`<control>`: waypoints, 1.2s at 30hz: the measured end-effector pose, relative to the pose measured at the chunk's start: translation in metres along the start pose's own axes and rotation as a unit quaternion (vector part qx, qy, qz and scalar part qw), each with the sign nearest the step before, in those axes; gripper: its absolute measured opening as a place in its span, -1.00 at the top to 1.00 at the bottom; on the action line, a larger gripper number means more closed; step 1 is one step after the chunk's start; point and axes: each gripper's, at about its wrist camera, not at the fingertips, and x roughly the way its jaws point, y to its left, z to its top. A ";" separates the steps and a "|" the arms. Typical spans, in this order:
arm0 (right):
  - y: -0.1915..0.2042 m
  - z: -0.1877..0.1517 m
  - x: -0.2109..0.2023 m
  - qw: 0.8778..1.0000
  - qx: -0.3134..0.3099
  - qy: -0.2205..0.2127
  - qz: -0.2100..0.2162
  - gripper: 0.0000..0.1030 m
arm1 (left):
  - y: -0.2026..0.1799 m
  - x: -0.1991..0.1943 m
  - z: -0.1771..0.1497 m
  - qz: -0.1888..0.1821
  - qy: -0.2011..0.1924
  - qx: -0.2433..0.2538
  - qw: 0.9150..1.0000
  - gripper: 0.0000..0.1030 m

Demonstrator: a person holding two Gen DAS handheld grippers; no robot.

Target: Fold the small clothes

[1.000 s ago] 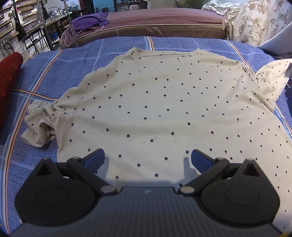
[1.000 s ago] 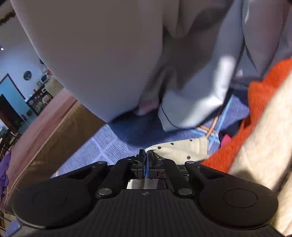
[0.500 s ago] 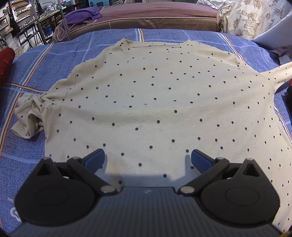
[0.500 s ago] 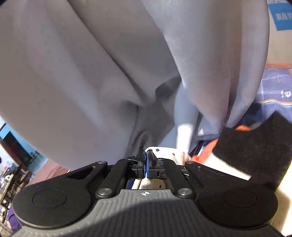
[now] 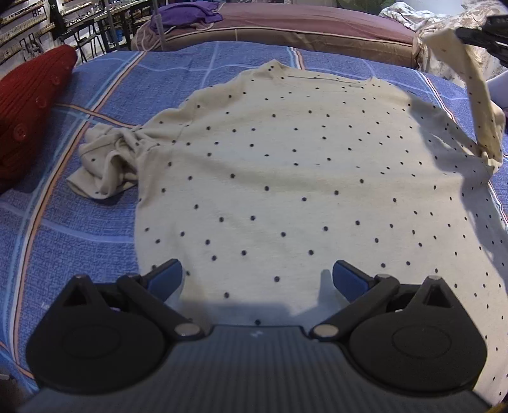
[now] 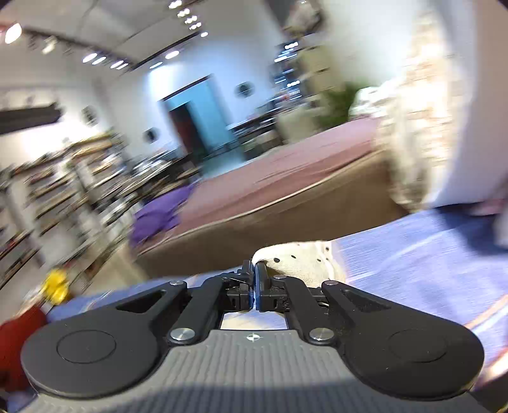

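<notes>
While right hand-held gripper [image 6: 255,270] clenches sleeve [image 5: 476,95] aloft | left hand-held gripper [image 5: 257,276] released over shirt [image 5: 285,178]

The cream dotted shirt [image 5: 285,178] lies flat across the blue bed [image 5: 95,222], so passage over its middle is open. On its left a bunched sleeve [image 5: 104,162] makes a low lump, with bare bed around it — a red cushion [image 5: 28,104] blocks the far left. At right a lifted sleeve [image 5: 476,95] hangs across the way; beyond, a maroon mattress [image 5: 301,28] closes the far edge.
</notes>
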 end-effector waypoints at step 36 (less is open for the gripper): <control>-0.028 -0.115 -0.124 0.991 0.000 0.114 -0.074 -0.85 | -0.063 0.040 0.109 0.018 -0.113 0.062 0.991 -0.51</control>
